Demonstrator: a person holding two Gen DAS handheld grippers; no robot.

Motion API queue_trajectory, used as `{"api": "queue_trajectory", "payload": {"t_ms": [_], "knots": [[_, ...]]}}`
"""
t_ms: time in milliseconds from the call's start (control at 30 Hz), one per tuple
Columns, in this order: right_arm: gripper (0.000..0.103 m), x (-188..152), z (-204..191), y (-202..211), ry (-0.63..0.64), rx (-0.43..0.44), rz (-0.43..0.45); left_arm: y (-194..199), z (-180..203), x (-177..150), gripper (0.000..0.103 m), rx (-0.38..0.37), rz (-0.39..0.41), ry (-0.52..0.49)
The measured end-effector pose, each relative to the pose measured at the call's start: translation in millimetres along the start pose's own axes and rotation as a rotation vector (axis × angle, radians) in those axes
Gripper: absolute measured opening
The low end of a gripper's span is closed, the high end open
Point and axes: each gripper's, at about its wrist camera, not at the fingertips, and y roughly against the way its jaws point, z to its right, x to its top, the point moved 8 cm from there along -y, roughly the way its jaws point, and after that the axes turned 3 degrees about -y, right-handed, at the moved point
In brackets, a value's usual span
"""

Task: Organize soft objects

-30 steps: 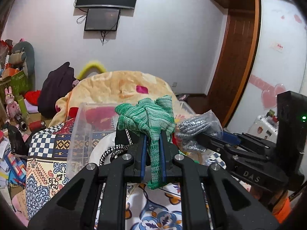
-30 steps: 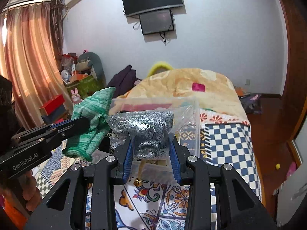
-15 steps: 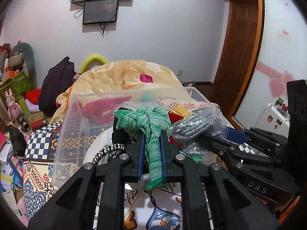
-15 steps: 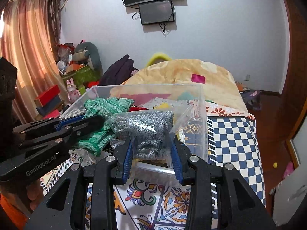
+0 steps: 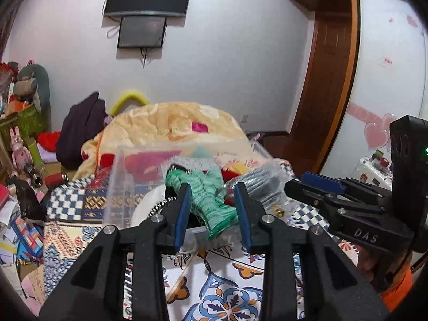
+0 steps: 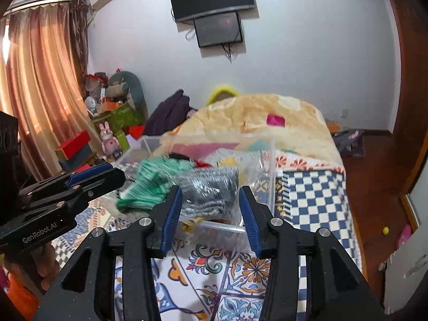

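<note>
A green knitted cloth (image 5: 207, 200) hangs over the near rim of a clear plastic bin (image 5: 120, 176) on the bed. My left gripper (image 5: 212, 196) is open, its jaws apart on either side of the cloth. A grey knit item in a clear bag (image 6: 211, 190) lies in the bin beside the green cloth (image 6: 149, 184). My right gripper (image 6: 210, 200) is open around the bag, with the bin's rim (image 6: 271, 171) just beyond it. The right gripper also shows at the right of the left wrist view (image 5: 318, 184). The bin holds several other soft things.
The bin stands on a patterned bedspread (image 6: 219, 272) with a checkered part (image 6: 310, 195). A peach blanket (image 5: 171, 123) is heaped behind the bin. Clutter, boxes and toys (image 6: 107, 123) line the left side. A wooden floor (image 6: 374, 176) lies to the right.
Both grippers have opened and let go. The green cloth and the bagged grey item have dropped into the bin, the cloth draped over its near rim.
</note>
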Motion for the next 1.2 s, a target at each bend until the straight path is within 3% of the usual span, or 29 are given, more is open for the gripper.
{"api": "queue_trajectory", "payload": {"t_ms": [167, 367, 467, 800, 1033, 1100, 1200], "knots": [[0.041, 22, -12, 38, 0.019, 0.014, 0.098, 42, 3, 21, 0.033, -0.006, 0.086, -0.005], [0.047, 42, -28, 83, 0.043, 0.035, 0.217, 92, 7, 42, 0.046, 0.012, 0.182, -0.035], [0.049, 47, -37, 99, 0.062, 0.041, 0.260, 111, 11, 48, 0.058, 0.032, 0.221, -0.047], [0.077, 54, -51, 119, 0.074, 0.035, 0.343, 147, 20, 52, 0.090, 0.081, 0.304, -0.082], [0.092, 51, -55, 125, 0.082, 0.023, 0.363, 157, 23, 52, 0.102, 0.093, 0.327, -0.083], [0.102, 49, -54, 129, 0.081, 0.018, 0.374, 159, 21, 52, 0.103, 0.090, 0.328, -0.083], [0.103, 50, -55, 131, 0.081, 0.011, 0.388, 161, 22, 50, 0.103, 0.096, 0.329, -0.086]]}}
